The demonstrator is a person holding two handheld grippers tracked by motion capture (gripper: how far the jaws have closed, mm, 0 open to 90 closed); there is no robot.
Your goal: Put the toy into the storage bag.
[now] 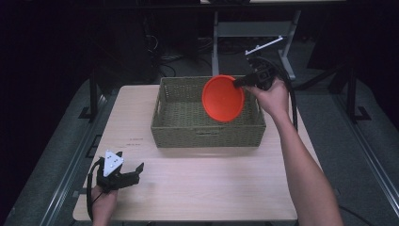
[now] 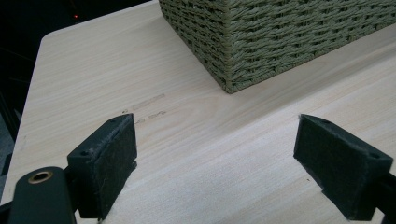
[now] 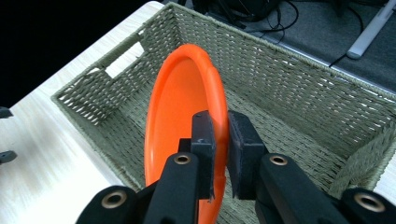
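An orange plate (image 1: 223,98) hangs tilted on edge above the right half of a green woven basket (image 1: 168,125). My right gripper (image 1: 239,83) is shut on the plate's rim; in the right gripper view the plate (image 3: 180,105) stands upright over the basket's empty inside (image 3: 289,121), its rim pinched between the gripper's (image 3: 221,135) two pads. My left gripper (image 1: 134,170) rests near the table's front left corner, open and holding nothing. The left gripper view has its pads (image 2: 109,161) wide apart over bare wood, facing the basket's near corner (image 2: 229,70).
The light wooden table (image 1: 197,183) has free room in front of and to the left of the basket. Small marks (image 1: 134,141) lie on the wood left of the basket. Beyond the table's far edge stand metal frame legs (image 1: 216,42) and cables on a dark floor.
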